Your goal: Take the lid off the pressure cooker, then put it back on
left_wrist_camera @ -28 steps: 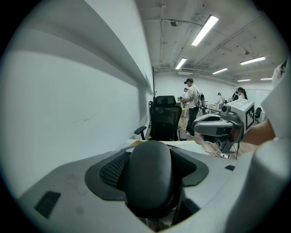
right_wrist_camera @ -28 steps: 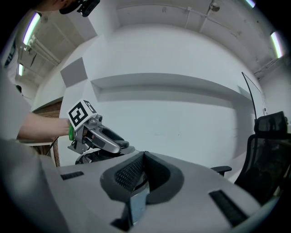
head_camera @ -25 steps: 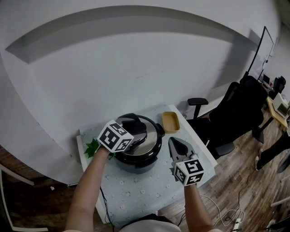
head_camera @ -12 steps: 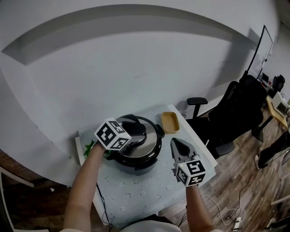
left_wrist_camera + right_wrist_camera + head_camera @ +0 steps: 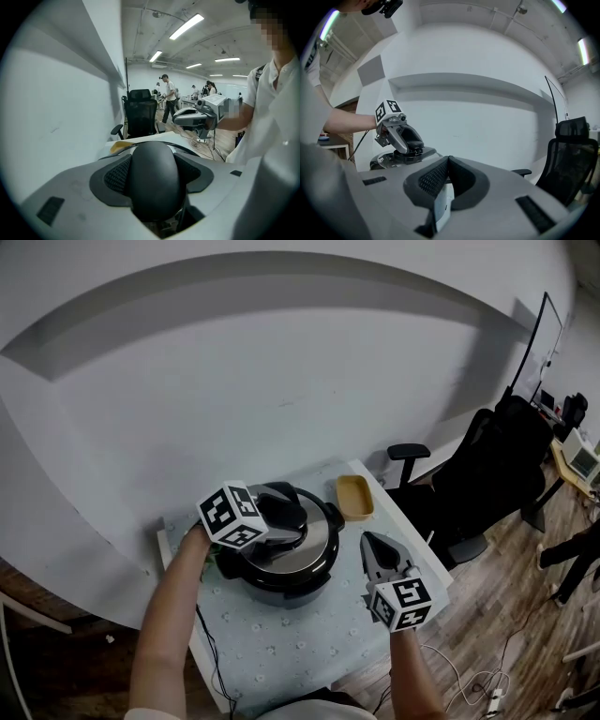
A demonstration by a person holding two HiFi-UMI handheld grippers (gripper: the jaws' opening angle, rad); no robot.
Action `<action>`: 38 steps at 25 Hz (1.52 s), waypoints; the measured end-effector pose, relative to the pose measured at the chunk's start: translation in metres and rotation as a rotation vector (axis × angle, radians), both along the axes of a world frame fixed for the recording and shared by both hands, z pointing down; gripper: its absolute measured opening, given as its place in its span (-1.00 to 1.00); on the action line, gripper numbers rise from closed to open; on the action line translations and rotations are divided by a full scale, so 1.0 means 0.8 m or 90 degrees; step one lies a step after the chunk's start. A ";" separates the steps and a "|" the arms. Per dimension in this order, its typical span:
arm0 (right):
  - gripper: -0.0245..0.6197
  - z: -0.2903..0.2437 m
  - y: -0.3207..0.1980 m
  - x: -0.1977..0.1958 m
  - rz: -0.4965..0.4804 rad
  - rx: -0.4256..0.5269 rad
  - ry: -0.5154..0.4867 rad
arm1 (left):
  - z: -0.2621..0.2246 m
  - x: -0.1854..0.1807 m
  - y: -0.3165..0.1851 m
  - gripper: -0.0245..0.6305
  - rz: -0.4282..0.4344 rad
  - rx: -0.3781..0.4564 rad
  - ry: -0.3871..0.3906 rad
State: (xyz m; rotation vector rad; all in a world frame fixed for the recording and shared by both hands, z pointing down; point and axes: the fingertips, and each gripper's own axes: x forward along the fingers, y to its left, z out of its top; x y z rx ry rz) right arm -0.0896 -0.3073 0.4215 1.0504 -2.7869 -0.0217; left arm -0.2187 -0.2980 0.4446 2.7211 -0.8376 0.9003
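The pressure cooker [image 5: 281, 570] stands on a small white table [image 5: 281, 643] with its steel lid [image 5: 305, 542] on. My left gripper [image 5: 279, 510] reaches over it from the left. Its jaws have just been closing, and both pads now press the sides of the lid's black handle [image 5: 154, 178]. In the right gripper view the left gripper [image 5: 402, 137] sits on top of the cooker [image 5: 389, 161]. My right gripper [image 5: 373, 545] hovers to the right of the cooker, apart from it. It is shut with nothing between its fingers [image 5: 436, 176].
A tan dish [image 5: 354, 495] lies at the table's far right corner. A black office chair [image 5: 473, 488] stands right of the table, a grey wall behind it. Cables trail on the wooden floor [image 5: 487, 690]. Several people [image 5: 168, 93] stand far off in the office.
The left gripper has rolled and tilted on the lid's handle, its marker cube shifting slightly left. The right gripper has kept its place.
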 end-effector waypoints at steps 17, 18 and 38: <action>-0.92 0.008 0.003 0.033 0.071 -0.003 0.019 | -0.002 0.004 0.011 -0.07 0.204 -0.001 0.026; -0.92 0.008 0.003 0.031 0.072 -0.003 0.019 | -0.002 0.004 0.011 -0.07 0.203 0.001 0.026; -0.92 -0.002 0.009 0.029 0.073 0.007 0.022 | -0.006 0.005 0.009 -0.08 0.189 0.004 0.034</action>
